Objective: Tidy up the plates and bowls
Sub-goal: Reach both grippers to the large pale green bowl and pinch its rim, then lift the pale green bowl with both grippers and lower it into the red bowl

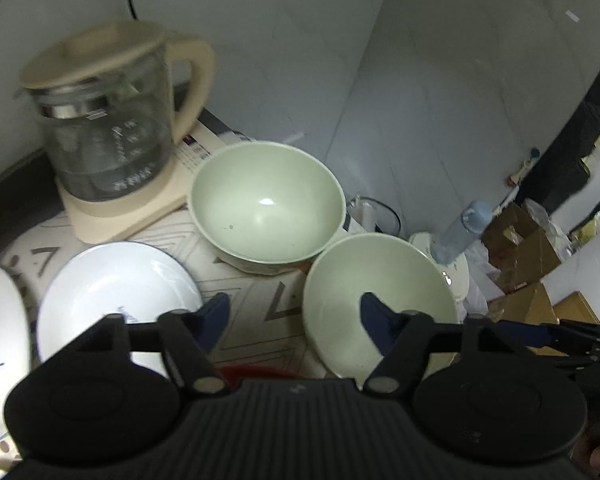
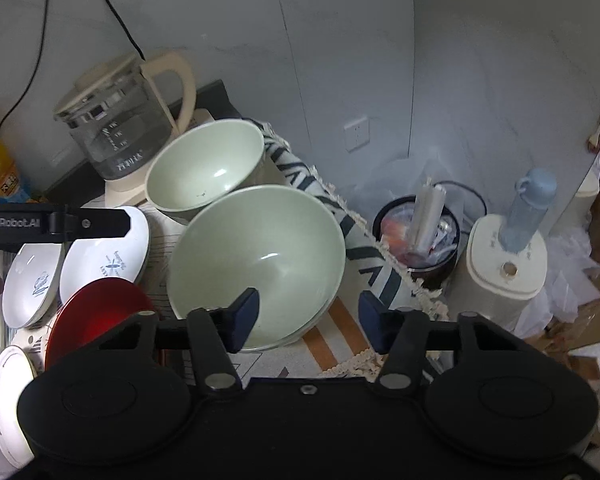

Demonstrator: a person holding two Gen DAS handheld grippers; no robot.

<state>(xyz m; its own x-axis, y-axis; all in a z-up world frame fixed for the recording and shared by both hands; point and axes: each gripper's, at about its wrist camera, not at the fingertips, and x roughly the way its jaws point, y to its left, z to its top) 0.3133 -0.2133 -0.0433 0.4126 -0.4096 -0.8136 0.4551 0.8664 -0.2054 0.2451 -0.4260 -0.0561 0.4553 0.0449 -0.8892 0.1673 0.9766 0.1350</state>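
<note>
Two pale green bowls stand on the patterned cloth: a far one (image 1: 266, 204) (image 2: 204, 170) and a near one (image 1: 376, 300) (image 2: 256, 264). My left gripper (image 1: 294, 320) is open, its right finger over the near bowl's inside and its left finger by a white plate (image 1: 112, 300). My right gripper (image 2: 308, 316) is open and straddles the near bowl's right rim. White printed plates (image 2: 108, 256) (image 2: 32, 284), a red plate (image 2: 100, 312) and a white plate (image 2: 10, 396) lie at the left.
A glass kettle on a cream base (image 1: 112, 128) (image 2: 120, 128) stands behind the bowls by the wall. The table edge with fringed cloth (image 2: 380, 252) runs right of the bowls. Beyond it stand a bin (image 2: 418, 236), a white appliance with a blue bottle (image 2: 508, 256) and boxes.
</note>
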